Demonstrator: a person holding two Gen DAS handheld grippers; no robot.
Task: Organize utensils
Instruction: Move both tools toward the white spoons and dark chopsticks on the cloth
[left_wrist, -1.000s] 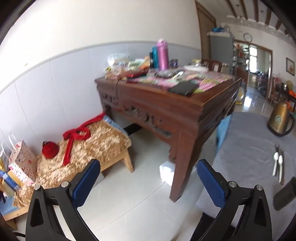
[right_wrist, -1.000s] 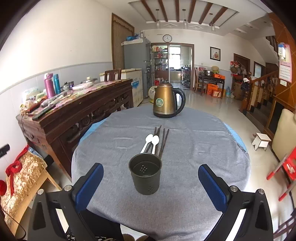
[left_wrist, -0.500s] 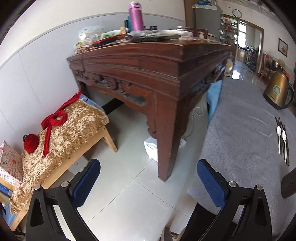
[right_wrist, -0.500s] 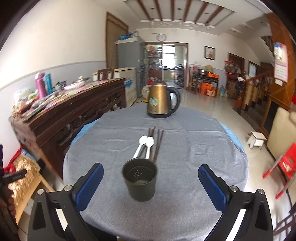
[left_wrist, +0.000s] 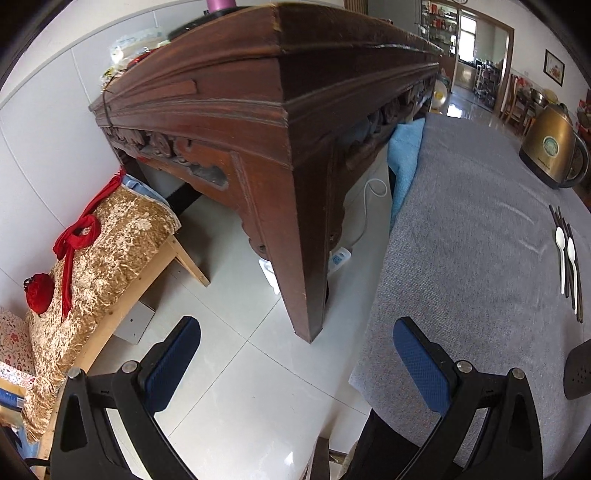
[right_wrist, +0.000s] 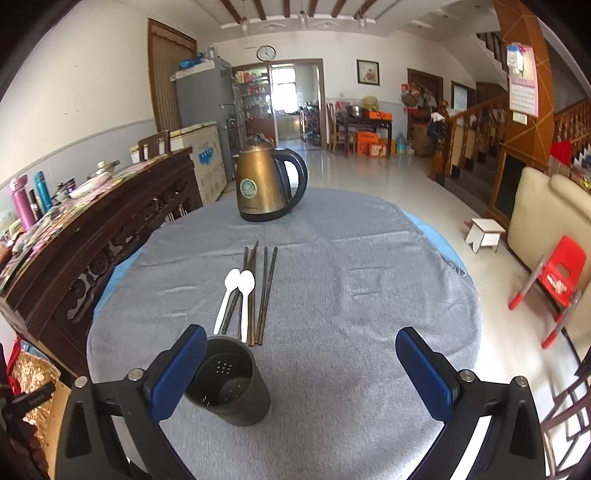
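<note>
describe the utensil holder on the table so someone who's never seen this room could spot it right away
Find the round table under the grey cloth, with a gold kettle at its far side. At the near edge stands a dark cup with a perforated bottom, the only upright container beside the flat-lying spoons and chopsticks.

Lived-in family home, carved wooden sideboard (right_wrist: 92, 236), round clothed dining table (right_wrist: 332, 295), staircase (right_wrist: 480, 122), sofa (right_wrist: 546, 218)

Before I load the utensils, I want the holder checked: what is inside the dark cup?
The dark cup shows only its perforated bottom; no utensils are in it. The right claw's left finger covers a sliver of its rim. The spoons and chopsticks lie behind it.
</note>
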